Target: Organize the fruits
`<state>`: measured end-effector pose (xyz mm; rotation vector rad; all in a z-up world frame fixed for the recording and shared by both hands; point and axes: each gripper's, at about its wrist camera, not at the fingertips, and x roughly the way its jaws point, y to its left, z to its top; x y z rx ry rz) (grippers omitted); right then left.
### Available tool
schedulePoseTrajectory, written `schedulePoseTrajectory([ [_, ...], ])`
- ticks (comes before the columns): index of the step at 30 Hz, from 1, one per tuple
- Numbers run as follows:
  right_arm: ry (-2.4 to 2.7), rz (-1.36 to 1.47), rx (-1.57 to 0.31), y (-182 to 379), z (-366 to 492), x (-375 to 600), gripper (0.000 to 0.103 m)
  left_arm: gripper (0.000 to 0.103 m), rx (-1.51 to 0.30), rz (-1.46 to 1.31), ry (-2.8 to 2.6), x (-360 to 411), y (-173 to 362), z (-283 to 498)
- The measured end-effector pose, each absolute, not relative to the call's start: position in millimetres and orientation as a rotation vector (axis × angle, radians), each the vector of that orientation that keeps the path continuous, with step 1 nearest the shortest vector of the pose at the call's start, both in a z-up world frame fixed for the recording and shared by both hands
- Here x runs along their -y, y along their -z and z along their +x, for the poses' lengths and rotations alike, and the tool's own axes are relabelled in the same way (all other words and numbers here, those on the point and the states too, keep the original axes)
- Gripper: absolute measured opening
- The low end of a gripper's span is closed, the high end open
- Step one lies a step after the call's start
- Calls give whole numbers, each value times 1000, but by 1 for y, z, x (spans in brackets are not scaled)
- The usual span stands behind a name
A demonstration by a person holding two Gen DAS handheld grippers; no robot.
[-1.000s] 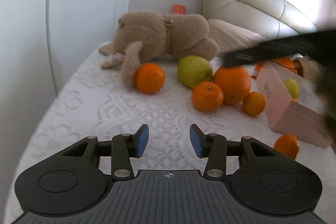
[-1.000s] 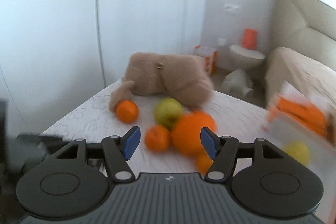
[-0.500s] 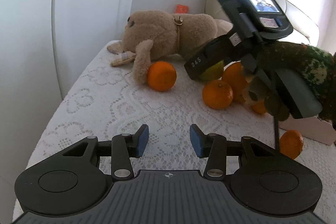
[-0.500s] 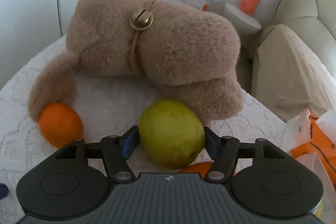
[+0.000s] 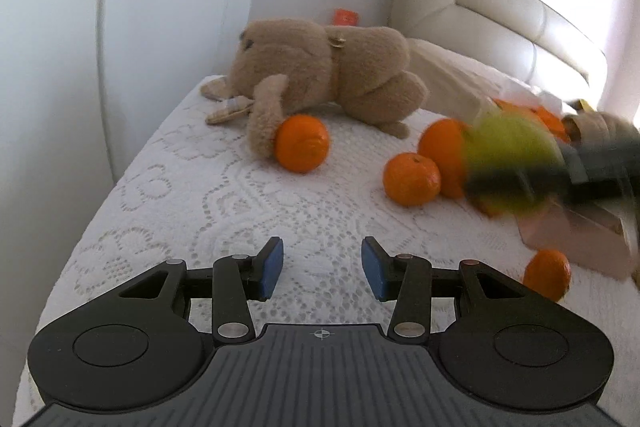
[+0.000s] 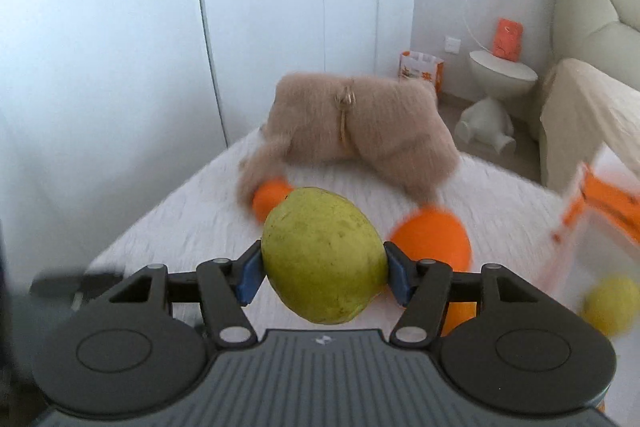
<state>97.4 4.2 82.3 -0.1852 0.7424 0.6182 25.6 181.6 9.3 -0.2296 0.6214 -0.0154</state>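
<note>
**Green pear clamped and lifted, oranges waiting on the bed**

Seen from the left wrist camera, going left to right: white lace bedspread [image 5: 168, 187] across the foreground, with the left gripper [image 5: 322, 269] low at 6 o'clock, blue pads apart and nothing between them. At 11 o'clock, a tan plush toy [image 5: 332, 83] lying on its side, one limb touching an orange [image 5: 302, 143]. Toward 2 o'clock, a small mandarin [image 5: 412, 179] touching a larger orange [image 5: 440, 147]. At 3 o'clock, blurred, the green pear [image 5: 508, 151] carried above the bedspread. Below it, a pink box [image 5: 576, 239], and a lone mandarin [image 5: 547, 274] at 4 o'clock.

From the right wrist camera: right gripper [image 6: 322, 273] clamped on the pear [image 6: 324, 255], one blue pad pressed on each flank at the widest part, stem axis roughly upright. Background smeared, the plush toy at 12 o'clock, a yellow-green fruit [image 6: 610, 301] inside the box at 4 o'clock.

Likely handling: firm, fairly heavy for its size, smooth waxy skin, round enough to roll, bruised by hard squeezing. Best held as here, across the broad belly, with moderate pressure. Probably headed for the box; gentle lowering advised.
</note>
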Motion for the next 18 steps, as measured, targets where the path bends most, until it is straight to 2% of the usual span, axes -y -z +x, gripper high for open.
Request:
schedulePoseTrajectory([
  [6,-585,-207,-812,-31,75,3,62,48,-616,-319,12,-192,-17,17],
  [8,-552,-259,-709,-25,67,-1,62,48,-614,-324,32,-190,-22,14],
  [11,-545,-295,-682,-27,59,-3,62,48,-607,-310,36,-183,-30,11],
  [15,-569,-196,-599,-49,37,22,62,48,-587,-292,62,-168,-40,9],
  [18,-531,-138,-556,-56,19,49,67,48,-592,-277,115,-149,-44,13],
])
